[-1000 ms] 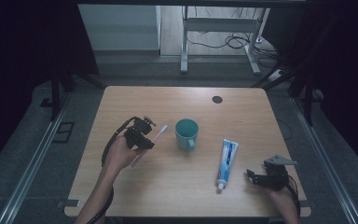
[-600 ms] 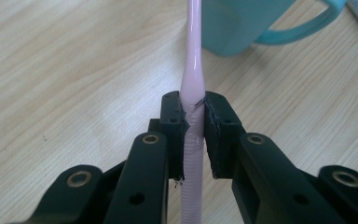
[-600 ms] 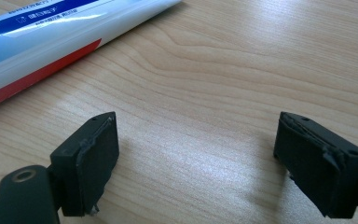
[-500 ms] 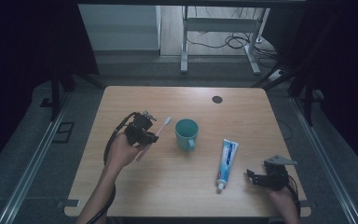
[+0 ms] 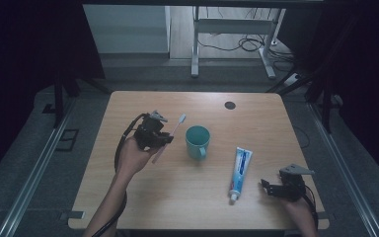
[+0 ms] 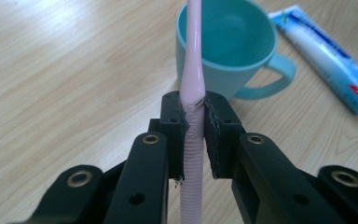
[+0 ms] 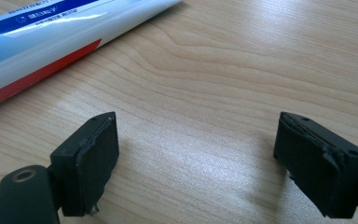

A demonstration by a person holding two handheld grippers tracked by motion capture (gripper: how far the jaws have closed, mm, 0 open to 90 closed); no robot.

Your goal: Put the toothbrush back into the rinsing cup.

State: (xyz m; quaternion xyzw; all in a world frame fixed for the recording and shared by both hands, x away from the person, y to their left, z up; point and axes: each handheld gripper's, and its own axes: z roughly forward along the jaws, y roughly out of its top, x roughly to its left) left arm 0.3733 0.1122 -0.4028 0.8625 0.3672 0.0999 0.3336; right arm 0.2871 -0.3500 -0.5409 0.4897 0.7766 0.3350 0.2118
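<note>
Two grippers are at work: the left gripper [image 6: 193, 135] is clenched on a slim pale-pink plastic toothbrush [image 6: 192, 93], lifted above the pale wooden worktop [image 5: 256, 118], head toward the teal plastic mug [image 5: 197, 141]. It looks light, stiff and slick; that ribbed handle grip suits it. The right gripper [image 7: 198, 161] rests released beside the blue-and-white toothpaste tube [image 5: 240, 170].

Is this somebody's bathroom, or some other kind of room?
Probably not a bathroom; more likely a lab or workshop. The toothbrush, teal mug and toothpaste tube sit on a plain wooden table, with dark curtains around it and loose cables on the floor behind.
</note>
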